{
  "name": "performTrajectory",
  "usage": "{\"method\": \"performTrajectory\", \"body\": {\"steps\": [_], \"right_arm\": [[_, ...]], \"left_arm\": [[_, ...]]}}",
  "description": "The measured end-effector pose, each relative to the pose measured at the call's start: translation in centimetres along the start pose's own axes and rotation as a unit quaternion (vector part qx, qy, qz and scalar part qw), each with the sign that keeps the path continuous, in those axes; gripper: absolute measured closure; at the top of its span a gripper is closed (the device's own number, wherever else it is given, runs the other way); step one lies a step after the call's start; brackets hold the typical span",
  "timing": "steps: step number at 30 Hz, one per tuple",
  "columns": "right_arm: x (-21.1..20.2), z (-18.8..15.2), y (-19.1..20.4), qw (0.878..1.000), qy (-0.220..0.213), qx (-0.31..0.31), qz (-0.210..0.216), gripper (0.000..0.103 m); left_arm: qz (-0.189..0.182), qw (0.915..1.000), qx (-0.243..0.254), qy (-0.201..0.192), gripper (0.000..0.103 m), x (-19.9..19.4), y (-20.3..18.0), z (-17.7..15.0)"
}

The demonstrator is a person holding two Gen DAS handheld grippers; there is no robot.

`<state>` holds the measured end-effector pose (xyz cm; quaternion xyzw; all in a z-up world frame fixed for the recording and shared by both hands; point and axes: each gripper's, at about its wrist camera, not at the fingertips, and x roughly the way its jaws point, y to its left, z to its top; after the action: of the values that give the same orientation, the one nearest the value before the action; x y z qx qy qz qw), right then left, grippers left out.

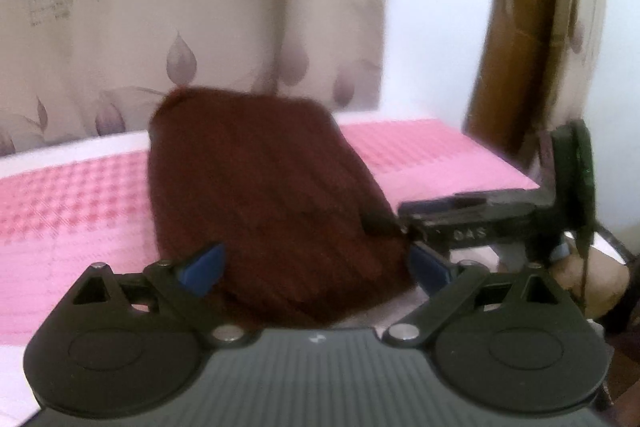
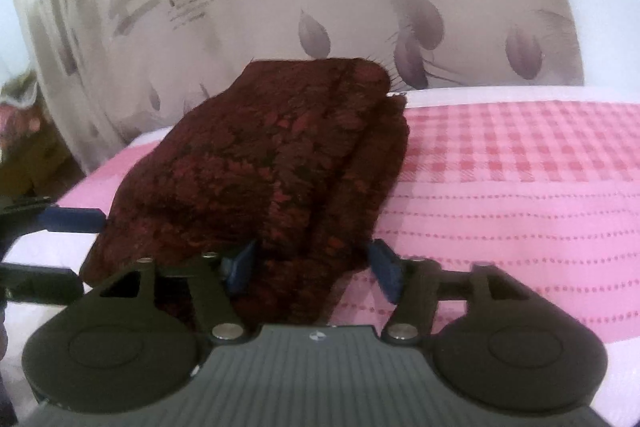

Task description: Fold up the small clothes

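A dark maroon knitted garment (image 1: 260, 187) lies folded in layers on a pink checked cloth (image 1: 68, 203). My left gripper (image 1: 316, 263) is open, its blue pads on either side of the garment's near edge. The right gripper shows in the left wrist view (image 1: 472, 219) at the garment's right edge. In the right wrist view the garment (image 2: 264, 163) lies stacked in folds on the cloth (image 2: 520, 187). My right gripper (image 2: 312, 267) is open around the garment's near end. The left gripper's fingers (image 2: 72, 221) reach in from the left edge.
A beige curtain with purple leaf prints (image 1: 200, 7) hangs just behind the surface. A brown wooden post (image 1: 516, 27) stands at the right. The cloth's white border (image 2: 480, 93) marks the far edge. Bare pink cloth lies right of the garment.
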<state>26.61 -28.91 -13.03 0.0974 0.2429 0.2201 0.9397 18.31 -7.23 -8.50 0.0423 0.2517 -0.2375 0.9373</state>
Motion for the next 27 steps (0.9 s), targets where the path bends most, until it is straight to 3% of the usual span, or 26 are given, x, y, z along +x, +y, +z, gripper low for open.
{"method": "performTrajectory", "body": {"steps": [6,9,18,21,23,24,27], "right_arm": [[0.0,0.8,-0.4,1.000,-0.003,0.025,0.004,0.022],[0.0,1.4,-0.8,0.999,-0.006,0.034,0.011,0.010],[2.6,3.1,-1.8,0.998,0.006,0.061,0.033,0.000],[3.7,3.6,-2.3,0.998,0.016,0.057,0.038,0.000],[4.5,3.7,-2.9,0.997,0.025,0.063,0.048,0.000],[4.7,3.9,-3.2,0.996,0.028,0.068,0.051,0.000],[4.3,4.1,-3.6,0.995,0.020,0.084,0.054,0.000]], "left_arm": [[0.030,0.9991,0.030,-0.005,0.004,0.5,0.6,1.6],[0.046,0.9983,0.037,-0.003,0.004,1.3,1.3,2.3],[0.093,0.9944,0.050,0.003,0.003,4.8,4.5,3.4],[0.047,0.9988,0.013,0.008,0.000,6.3,7.4,3.5],[-0.011,0.9990,-0.040,0.016,0.000,7.5,10.2,3.4],[-0.049,0.9955,-0.077,0.025,0.000,8.3,11.9,3.2],[-0.149,0.9709,-0.180,0.052,0.000,10.8,16.0,2.2]]}}
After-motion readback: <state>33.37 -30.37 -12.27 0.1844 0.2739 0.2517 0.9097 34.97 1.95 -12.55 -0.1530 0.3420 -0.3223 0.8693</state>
